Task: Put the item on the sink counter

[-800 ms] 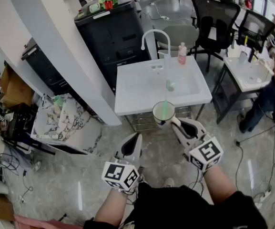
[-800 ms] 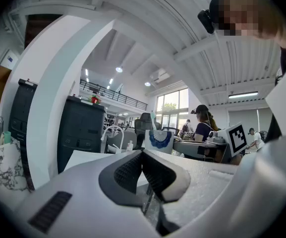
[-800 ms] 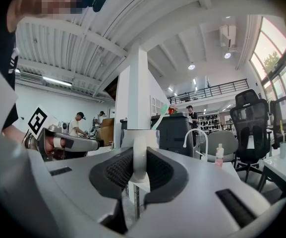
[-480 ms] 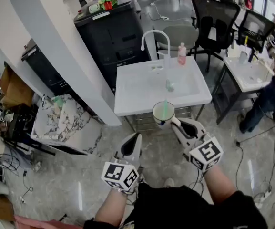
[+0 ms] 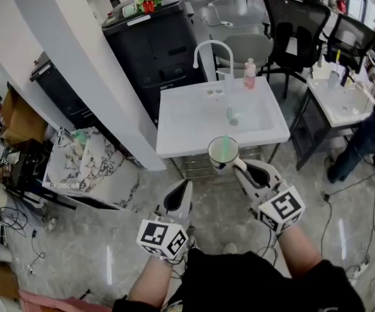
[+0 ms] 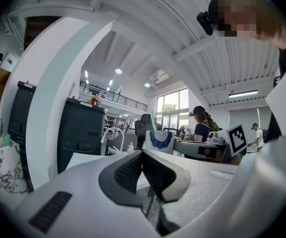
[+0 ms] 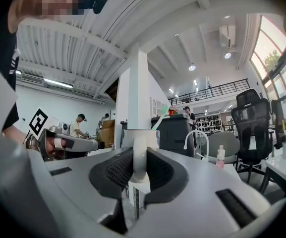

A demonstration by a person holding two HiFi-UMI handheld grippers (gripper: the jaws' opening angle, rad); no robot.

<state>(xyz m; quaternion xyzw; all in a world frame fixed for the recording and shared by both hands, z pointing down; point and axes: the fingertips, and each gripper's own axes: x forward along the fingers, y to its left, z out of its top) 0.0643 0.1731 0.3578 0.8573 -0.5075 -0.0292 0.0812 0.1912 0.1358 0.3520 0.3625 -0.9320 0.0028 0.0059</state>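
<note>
Right gripper: the right gripper (image 7: 139, 168) has its jaws narrowed onto the handle (image 7: 139, 158) of a white mug (image 5: 223, 155); both dark pads press on the handle, one on each side.
Mug: upright, carried in the air out in front of the person, its open mouth up.
Toothbrush: a green toothbrush (image 5: 224, 147) stands inside the mug and leans over the rim.
Where the mug is: in the head view it shows against the near edge of the sink counter (image 5: 179, 134). It is lifted, not set down on the top.
Left gripper: the left gripper (image 6: 142, 155) has its jaws pressed together with nothing between them. It is held level, lower and to the left of the mug, well short of the counter.
Counter top: white, with a shallow basin (image 5: 249, 121) in the middle; a small clear thing (image 5: 230, 116) lies in the basin, too small to name.
Tap: a white curved tap (image 5: 208, 47) rises at the back edge.
Bottle: a pink bottle (image 5: 249, 74) stands upright at the back, just right of the tap.
Behind the counter: a tall black cabinet (image 5: 151, 47) to the left and a black office chair (image 5: 295, 22) to the right.
Left side: a wide white pillar (image 5: 77, 64) runs down beside the counter.
Far right: a second white sink (image 5: 335, 104), with a person's arm beside it.
</note>
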